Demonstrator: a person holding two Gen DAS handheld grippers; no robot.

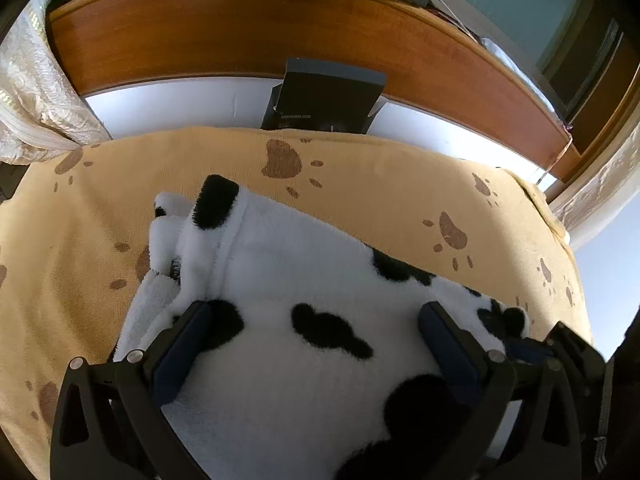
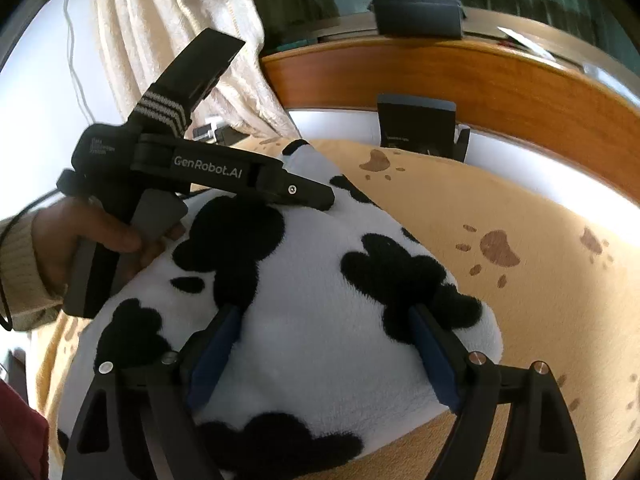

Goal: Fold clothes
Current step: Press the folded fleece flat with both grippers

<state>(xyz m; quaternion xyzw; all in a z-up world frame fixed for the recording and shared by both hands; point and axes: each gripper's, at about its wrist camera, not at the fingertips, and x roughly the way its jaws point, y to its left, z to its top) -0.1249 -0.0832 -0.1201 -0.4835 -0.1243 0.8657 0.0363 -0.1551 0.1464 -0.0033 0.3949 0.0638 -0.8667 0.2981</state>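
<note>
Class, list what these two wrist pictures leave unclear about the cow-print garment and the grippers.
- Left wrist view: the cow-print garment runs off the bottom edge; its near end is cut off.
- Right wrist view: the left gripper shows side-on, so its opening cannot be judged there.
- Both views: the garment's underside, against the paw-print blanket, is hidden.
- Right wrist view: the dark box's label is too small.

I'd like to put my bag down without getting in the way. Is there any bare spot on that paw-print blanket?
Yes: the paw-print blanket is bare between the cow-print fleece and the wooden headboard, beside the dark box, and out toward its right edge. The middle is crowded: the fleece lies there with the left gripper and right gripper over it.
</note>
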